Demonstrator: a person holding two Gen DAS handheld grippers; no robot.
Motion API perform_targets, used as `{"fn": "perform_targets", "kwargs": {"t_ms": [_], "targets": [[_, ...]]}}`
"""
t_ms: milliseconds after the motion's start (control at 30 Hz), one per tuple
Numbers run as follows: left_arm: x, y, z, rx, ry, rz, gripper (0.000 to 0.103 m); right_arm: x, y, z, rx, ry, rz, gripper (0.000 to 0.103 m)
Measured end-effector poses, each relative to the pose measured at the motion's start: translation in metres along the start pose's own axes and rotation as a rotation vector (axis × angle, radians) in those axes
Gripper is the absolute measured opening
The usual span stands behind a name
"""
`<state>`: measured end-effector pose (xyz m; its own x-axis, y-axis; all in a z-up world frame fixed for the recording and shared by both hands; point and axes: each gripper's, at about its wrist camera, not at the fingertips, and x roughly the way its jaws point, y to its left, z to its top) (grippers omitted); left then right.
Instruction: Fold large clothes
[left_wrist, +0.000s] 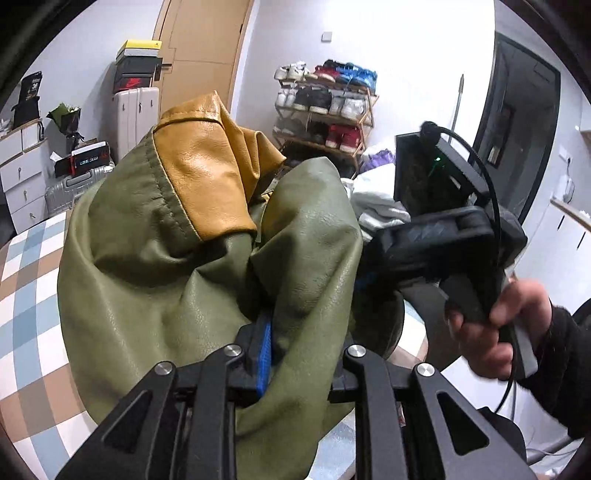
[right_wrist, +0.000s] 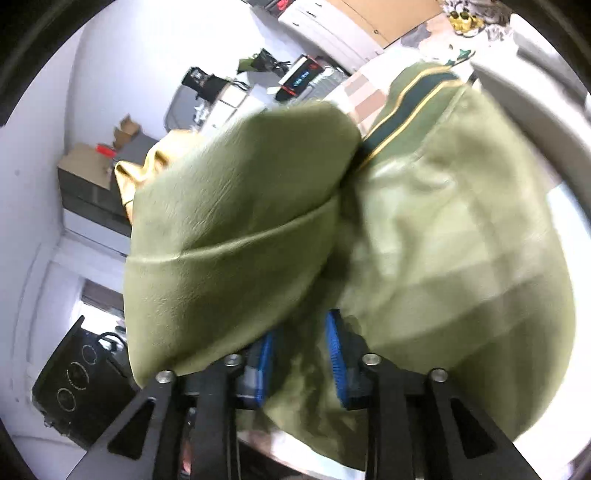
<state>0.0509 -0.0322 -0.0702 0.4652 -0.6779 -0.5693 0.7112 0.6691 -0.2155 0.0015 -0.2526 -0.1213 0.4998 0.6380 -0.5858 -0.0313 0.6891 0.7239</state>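
An olive-green leather jacket (left_wrist: 184, 288) with a mustard-yellow sleeve (left_wrist: 207, 173) hangs bunched above the checked bedsheet (left_wrist: 26, 295). My left gripper (left_wrist: 295, 354) is shut on a fold of it; one blue pad (left_wrist: 264, 354) shows and the other finger is buried in the leather. To the right, a hand (left_wrist: 495, 332) holds my right gripper (left_wrist: 369, 277), whose tips vanish behind the jacket's edge. The right wrist view is blurred: the jacket (right_wrist: 443, 240) with its striped knit hem (right_wrist: 410, 99) fills it. Green leather is pinched between the blue pads (right_wrist: 338, 362) of the right gripper (right_wrist: 301, 363).
A shoe rack (left_wrist: 325, 110) stands against the far wall, with a heap of pale clothes (left_wrist: 373, 199) in front of it. White drawers (left_wrist: 22, 177), a silver suitcase (left_wrist: 70, 188) and a pale suitcase (left_wrist: 136, 110) with boxes line the left. A dark doorway (left_wrist: 517, 110) is at right.
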Motion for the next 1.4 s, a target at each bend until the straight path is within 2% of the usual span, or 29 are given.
{"fn": "perform_targets", "kwargs": {"t_ms": [33,67,133,167,200,233,267,300,400,467,500,533,600,667,733,767,800,833,867,900,933,967,1000,1033,1100,1200,1267,1300,1400], "targets": [[-0.006,0.006,-0.001,-0.009,-0.003,-0.01,0.017,-0.005,0.001,0.003,-0.007,-0.006,0.002,0.045],[-0.009,0.006,-0.013,-0.013,-0.004,-0.022,0.017,-0.009,0.002,0.005,-0.007,-0.009,0.02,0.049],[-0.015,0.012,-0.018,-0.006,-0.011,-0.045,0.017,-0.019,0.0,0.009,0.022,-0.033,0.097,0.076],[-0.021,0.014,-0.026,0.006,-0.015,-0.05,0.017,-0.027,-0.003,0.011,0.049,-0.06,0.132,0.082],[-0.022,0.014,-0.03,0.022,-0.014,-0.062,0.017,-0.032,-0.005,0.011,0.076,-0.088,0.185,0.097],[-0.016,0.011,-0.034,0.036,-0.016,-0.069,0.017,-0.037,-0.008,0.012,0.105,-0.123,0.268,0.103],[-0.016,0.009,-0.035,0.057,-0.019,-0.066,0.018,-0.039,-0.007,0.012,0.117,-0.14,0.321,0.103],[-0.007,0.003,-0.032,0.075,-0.016,-0.062,0.018,-0.036,-0.004,0.013,0.11,-0.121,0.32,0.103],[0.003,-0.013,-0.033,0.152,0.004,-0.049,0.024,-0.001,0.032,0.014,0.022,0.001,0.189,0.103],[0.013,-0.023,-0.029,0.192,0.006,-0.044,0.033,0.022,0.052,0.016,-0.016,0.07,0.128,0.103],[0.014,-0.031,-0.03,0.23,-0.001,-0.039,0.042,0.031,0.061,0.021,-0.051,0.093,0.095,0.103],[0.009,-0.035,-0.037,0.26,-0.002,-0.039,0.051,0.044,0.078,0.024,-0.116,0.119,0.002,0.103],[0.005,-0.045,-0.045,0.322,0.005,-0.028,0.059,0.07,0.091,0.03,-0.168,0.187,-0.142,0.103],[-0.003,-0.052,-0.05,0.384,0.021,-0.01,0.06,0.088,0.092,0.035,-0.171,0.216,-0.207,0.103],[-0.022,-0.048,-0.046,0.366,0.025,-0.064,0.06,0.095,0.084,0.035,-0.164,0.221,-0.225,0.103],[-0.031,-0.043,-0.042,0.338,0.019,-0.099,0.06,0.091,0.078,0.038,-0.189,0.208,-0.223,0.102],[-0.05,-0.034,-0.036,0.29,-0.004,-0.132,0.06,0.083,0.072,0.035,-0.209,0.188,-0.219,0.094],[-0.07,-0.023,-0.028,0.242,-0.055,-0.121,0.062,0.077,0.07,0.033,-0.22,0.158,-0.21,0.079],[-0.087,-0.011,-0.022,0.19,-0.111,-0.092,0.062,0.072,0.07,0.03,-0.23,0.128,-0.197,0.071],[-0.099,0.001,-0.017,0.14,-0.155,-0.057,0.064,0.065,0.072,0.027,-0.248,0.099,-0.177,0.056],[-0.108,0.015,-0.012,0.087,-0.19,-0.007,0.07,0.06,0.073,0.023,-0.262,0.086,-0.17,0.05],[-0.114,0.037,-0.007,-0.005,-0.218,0.11,0.073,0.057,0.075,0.02,-0.268,0.072,-0.161,0.047],[-0.113,0.052,-0.005,-0.064,-0.228,0.157,0.073,0.05,0.078,0.017,-0.268,0.051,-0.138,0.043],[-0.108,0.072,-0.003,-0.154,-0.227,0.159,0.073,0.042,0.079,0.017,-0.271,0.037,-0.119,0.04],[-0.089,0.097,0.001,-0.3,-0.162,0.123,0.073,0.031,0.084,0.015,-0.281,0.001,-0.069,0.038],[-0.057,0.107,0.007,-0.451,-0.107,-0.044,0.072,0.025,0.092,0.018,-0.274,-0.018,-0.001,0.037],[-0.046,0.097,0.013,-0.468,-0.1,-0.137,0.072,0.026,0.107,0.021,-0.3,-0.031,0.035,0.036],[-0.045,0.084,0.023,-0.445,-0.112,-0.124,0.072,0.022,0.111,0.021,-0.317,-0.032,0.056,0.035],[-0.049,0.04,0.053,-0.338,-0.167,-0.146,0.072,-0.001,0.108,0.018,-0.336,-0.058,0.139,0.034]]}}
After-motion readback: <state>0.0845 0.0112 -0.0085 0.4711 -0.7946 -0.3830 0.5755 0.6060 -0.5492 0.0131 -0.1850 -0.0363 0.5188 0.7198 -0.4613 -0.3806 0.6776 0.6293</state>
